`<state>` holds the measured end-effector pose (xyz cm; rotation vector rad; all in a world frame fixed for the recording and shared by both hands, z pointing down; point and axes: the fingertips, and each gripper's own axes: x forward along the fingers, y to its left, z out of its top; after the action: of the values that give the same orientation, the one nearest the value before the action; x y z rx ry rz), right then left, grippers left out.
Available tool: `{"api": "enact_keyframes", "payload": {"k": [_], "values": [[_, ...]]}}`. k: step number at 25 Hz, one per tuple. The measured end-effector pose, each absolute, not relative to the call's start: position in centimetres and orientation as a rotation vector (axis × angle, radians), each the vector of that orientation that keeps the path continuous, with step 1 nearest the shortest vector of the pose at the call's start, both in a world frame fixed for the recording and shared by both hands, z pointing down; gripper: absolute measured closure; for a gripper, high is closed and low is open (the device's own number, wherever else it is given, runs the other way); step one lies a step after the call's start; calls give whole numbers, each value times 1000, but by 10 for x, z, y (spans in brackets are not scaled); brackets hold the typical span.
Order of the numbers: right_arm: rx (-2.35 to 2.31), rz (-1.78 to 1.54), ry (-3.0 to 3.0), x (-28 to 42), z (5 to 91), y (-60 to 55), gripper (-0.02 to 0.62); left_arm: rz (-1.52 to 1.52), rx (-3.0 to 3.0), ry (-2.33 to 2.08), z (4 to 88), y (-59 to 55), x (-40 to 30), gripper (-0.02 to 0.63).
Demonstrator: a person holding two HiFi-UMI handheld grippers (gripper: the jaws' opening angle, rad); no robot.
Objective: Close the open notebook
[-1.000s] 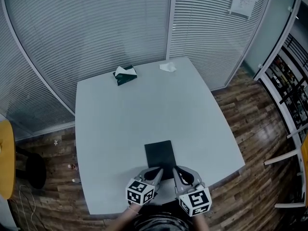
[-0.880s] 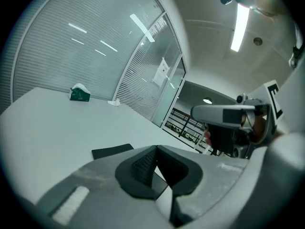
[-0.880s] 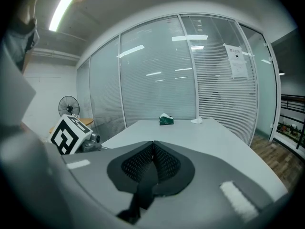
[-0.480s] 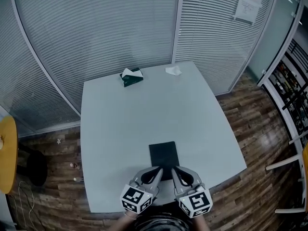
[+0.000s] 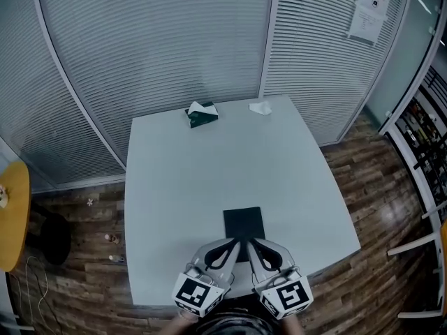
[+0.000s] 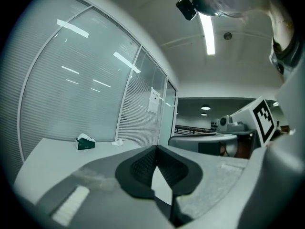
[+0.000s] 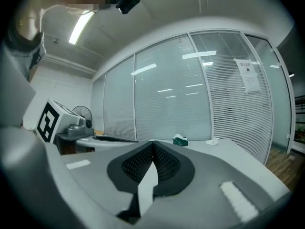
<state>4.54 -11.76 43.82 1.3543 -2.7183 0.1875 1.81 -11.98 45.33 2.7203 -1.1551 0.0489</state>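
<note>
The dark-covered notebook [image 5: 244, 223] lies closed and flat on the pale bench [image 5: 181, 180], near its front edge and squared to it. Both grippers sit side by side just in front of it. From the head view their tips overlap the notebook's near edge, though contact cannot be judged there. The left gripper [image 5: 235, 242] has its jaws pressed together at the tips with nothing between them, and the right gripper [image 5: 251, 242] stands the same way, tips meeting and empty. Both point out level across the bench toward the glass wall with blinds [image 5: 160, 40]. At the far edge, well apart from the notebook, stand a green tissue pack [image 5: 202, 114] and a crumpled white paper [image 5: 260, 107].
</note>
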Motion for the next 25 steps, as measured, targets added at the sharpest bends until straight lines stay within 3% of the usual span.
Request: {"api": "enact_keyframes", "payload": {"k": [25], "values": [[1308,144,-2765,24,423,-106,595,33,2693,-1249,424,-106,0,603]]}}
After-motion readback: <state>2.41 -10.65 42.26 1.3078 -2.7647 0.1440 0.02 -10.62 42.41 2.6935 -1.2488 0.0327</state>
